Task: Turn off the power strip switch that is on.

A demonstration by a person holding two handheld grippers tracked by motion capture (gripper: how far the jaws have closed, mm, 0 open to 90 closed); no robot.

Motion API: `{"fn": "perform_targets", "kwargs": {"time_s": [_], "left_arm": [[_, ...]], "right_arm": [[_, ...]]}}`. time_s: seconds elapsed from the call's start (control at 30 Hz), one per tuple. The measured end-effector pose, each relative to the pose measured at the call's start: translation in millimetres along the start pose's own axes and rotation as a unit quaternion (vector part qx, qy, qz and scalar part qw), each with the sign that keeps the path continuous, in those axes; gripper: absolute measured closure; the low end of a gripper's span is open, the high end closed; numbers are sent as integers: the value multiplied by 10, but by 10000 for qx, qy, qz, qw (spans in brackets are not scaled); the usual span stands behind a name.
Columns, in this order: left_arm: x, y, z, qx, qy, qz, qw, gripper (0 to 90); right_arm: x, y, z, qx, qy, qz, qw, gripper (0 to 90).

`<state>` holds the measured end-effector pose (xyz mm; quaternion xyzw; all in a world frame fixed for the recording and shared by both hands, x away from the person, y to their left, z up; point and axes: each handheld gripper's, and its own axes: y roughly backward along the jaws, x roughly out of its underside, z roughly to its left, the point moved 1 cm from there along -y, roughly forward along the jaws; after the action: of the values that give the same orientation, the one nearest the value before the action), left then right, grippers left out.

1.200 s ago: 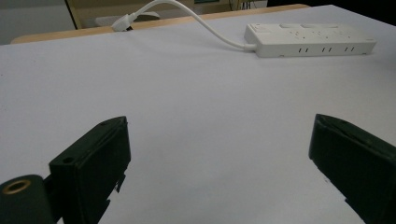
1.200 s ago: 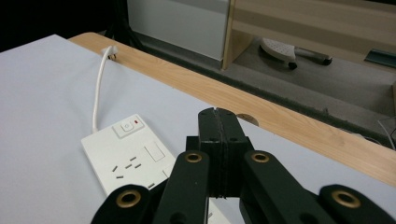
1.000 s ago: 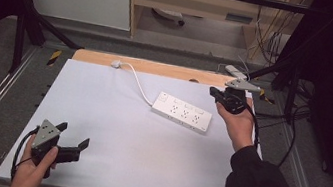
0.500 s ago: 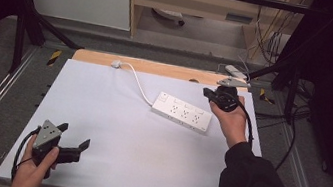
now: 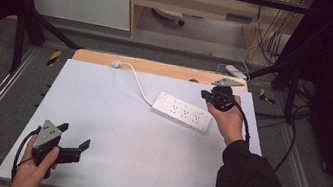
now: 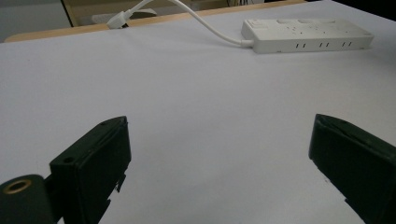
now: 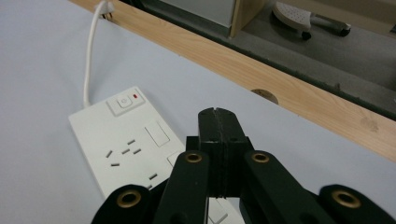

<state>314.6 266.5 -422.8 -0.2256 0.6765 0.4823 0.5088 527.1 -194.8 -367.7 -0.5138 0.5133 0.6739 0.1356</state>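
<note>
The worktop [image 5: 113, 130] is a white sheet with a bare wooden strip along its far edge. On it, toward the far right corner, lies the strip [image 5: 181, 112], a white power strip set slantwise, its switch end toward the worktop's middle. Its cord [image 5: 138, 83] curves away to the far edge, where the plug [image 5: 117, 64] rests on the wood.

The right tongs [image 5: 208, 97] hover just over the strip's right end, jaws pressed together with nothing between them; the right gripper view looks down past them at the rocker switch [image 7: 123, 101] and the first sockets. The left tongs [image 5: 74, 144] sit at the near left corner, well apart from everything, jaws spread wide and empty.

The step in hand looks like a poke or push on the strip with the closed tips. To do it well, keep the jaws shut so they act as one firm point, come down square onto the target rather than at a slant, and press gently: the strip is light and lies loose on a smooth sheet, so a sideways shove would likely skate it. The free left tongs could steady the near end if it starts to slide.
</note>
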Motion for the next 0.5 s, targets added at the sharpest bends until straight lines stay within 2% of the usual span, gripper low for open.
{"fn": "perform_targets", "kwargs": {"time_s": [0.17,0.5], "left_arm": [[-1,1,-2,8,-6,-3,10000,58],[-1,1,-5,22,-4,-1,10000,58]], "right_arm": [[65,-73,-12,18,7,137,9999,900],[112,-141,14,-14,31,244,9997,900]]}}
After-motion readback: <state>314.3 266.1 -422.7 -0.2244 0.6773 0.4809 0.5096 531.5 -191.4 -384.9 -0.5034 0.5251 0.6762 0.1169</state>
